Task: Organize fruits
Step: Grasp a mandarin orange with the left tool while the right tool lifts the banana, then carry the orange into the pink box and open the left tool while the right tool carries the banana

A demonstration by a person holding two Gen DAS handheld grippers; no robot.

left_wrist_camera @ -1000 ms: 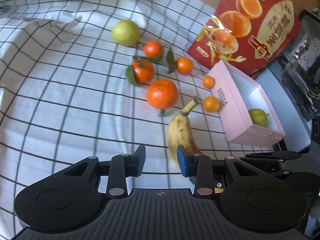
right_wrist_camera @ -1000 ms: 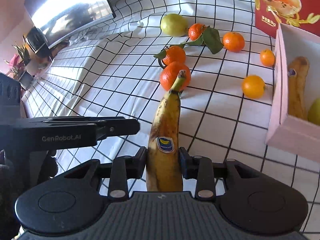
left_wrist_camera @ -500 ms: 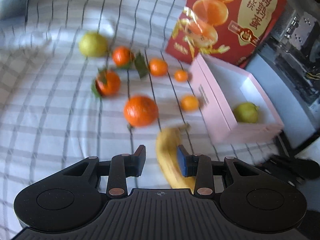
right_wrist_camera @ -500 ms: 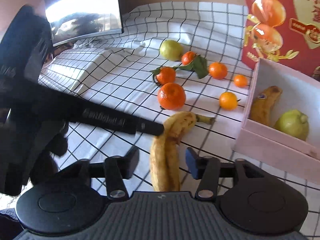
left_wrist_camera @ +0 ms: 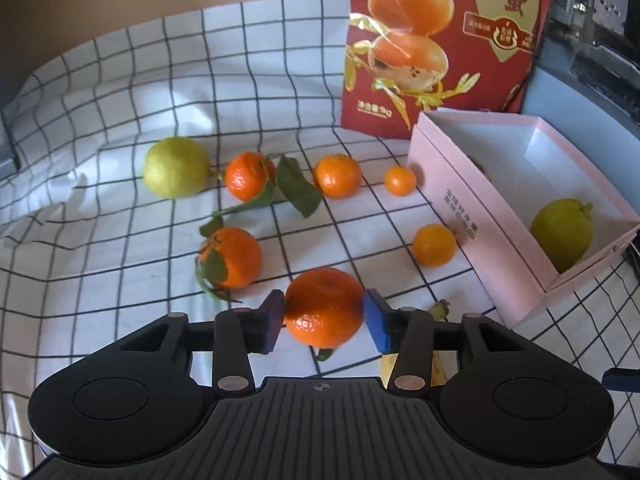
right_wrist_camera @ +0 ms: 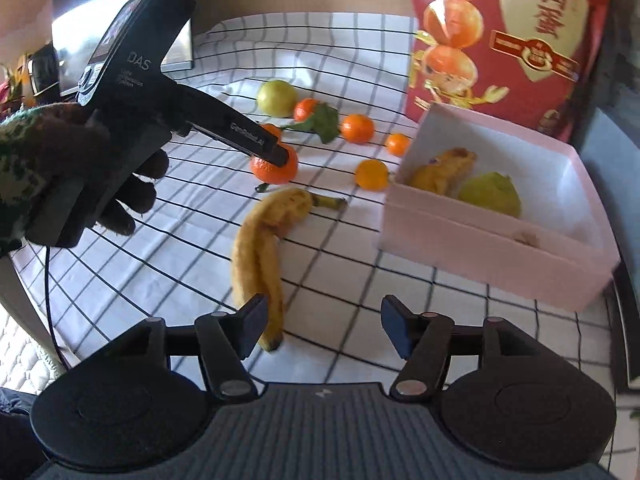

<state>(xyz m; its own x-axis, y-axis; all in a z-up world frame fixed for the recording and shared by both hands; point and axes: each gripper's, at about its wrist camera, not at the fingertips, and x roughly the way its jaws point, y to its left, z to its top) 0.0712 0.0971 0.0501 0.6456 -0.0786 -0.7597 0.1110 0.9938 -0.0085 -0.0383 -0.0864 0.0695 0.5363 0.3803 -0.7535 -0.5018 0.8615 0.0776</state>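
Note:
My left gripper (left_wrist_camera: 324, 322) has its jaws on either side of a large orange (left_wrist_camera: 324, 306) that lies on the checked cloth; the pads are at its sides, and contact is not clear. The same orange shows in the right wrist view (right_wrist_camera: 274, 166) under the left gripper's tip. My right gripper (right_wrist_camera: 323, 326) is open and empty, just behind a banana (right_wrist_camera: 262, 252) lying on the cloth. A pink box (right_wrist_camera: 496, 248) at the right holds another banana (right_wrist_camera: 444, 170) and a green pear (right_wrist_camera: 490, 194).
Several smaller oranges (left_wrist_camera: 338, 176), some with leaves, and a yellow-green pear (left_wrist_camera: 176, 168) lie further back on the cloth. A tall red fruit carton (left_wrist_camera: 440, 40) stands behind the box. A monitor (right_wrist_camera: 120, 32) stands at the far left.
My right gripper opened, let the banana down onto the cloth and drew back. My left gripper swung from beside the banana to the large orange, and its jaws widened around it.

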